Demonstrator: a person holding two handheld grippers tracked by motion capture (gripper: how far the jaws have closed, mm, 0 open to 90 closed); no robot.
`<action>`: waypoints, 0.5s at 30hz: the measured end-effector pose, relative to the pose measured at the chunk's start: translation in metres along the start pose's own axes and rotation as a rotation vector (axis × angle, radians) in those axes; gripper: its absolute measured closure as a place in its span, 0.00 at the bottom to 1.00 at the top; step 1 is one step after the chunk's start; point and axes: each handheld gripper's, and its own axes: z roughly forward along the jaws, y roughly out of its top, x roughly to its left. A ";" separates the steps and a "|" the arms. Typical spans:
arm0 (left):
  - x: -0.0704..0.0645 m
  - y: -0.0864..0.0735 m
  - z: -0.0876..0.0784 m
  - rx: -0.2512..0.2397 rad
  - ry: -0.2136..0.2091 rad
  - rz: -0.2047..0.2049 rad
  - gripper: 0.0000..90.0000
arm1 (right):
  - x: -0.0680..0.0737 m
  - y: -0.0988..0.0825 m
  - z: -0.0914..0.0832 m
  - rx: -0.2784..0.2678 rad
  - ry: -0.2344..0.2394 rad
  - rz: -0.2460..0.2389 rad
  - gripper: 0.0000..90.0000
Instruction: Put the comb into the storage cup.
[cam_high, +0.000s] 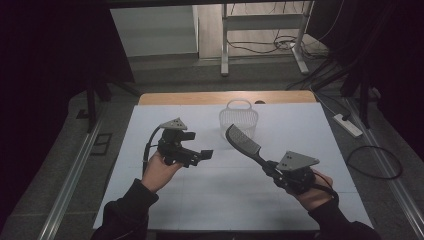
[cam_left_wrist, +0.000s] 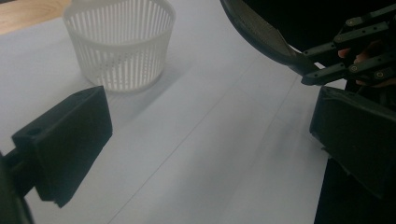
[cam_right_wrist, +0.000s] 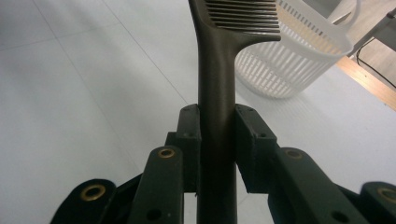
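Gripping a dark comb (cam_right_wrist: 215, 107) by its handle, the right gripper (cam_high: 272, 169) angles it up above the white table (cam_high: 225, 200). The left gripper (cam_high: 200, 155) hangs beside it, jaws apart and empty. Beyond stands a white slatted basket (cam_high: 239, 120), just past the comb's teeth.

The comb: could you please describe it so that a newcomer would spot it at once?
Start at the white table and find the white slatted basket near its far edge. Just in front of it, the right tongs clamp the handle of a comb: the one dark, long, toothed thing, held above the table.
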 end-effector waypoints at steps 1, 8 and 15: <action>0.000 0.000 0.001 0.004 -0.005 -0.001 0.00 | 0.001 0.000 0.000 -0.003 0.002 -0.001 0.81; 0.000 -0.002 0.005 0.005 -0.050 -0.022 0.00 | 0.008 0.004 0.002 -0.020 0.018 -0.010 0.81; 0.000 -0.002 0.011 0.003 -0.100 -0.052 0.00 | 0.017 0.008 0.003 -0.042 0.032 -0.024 0.81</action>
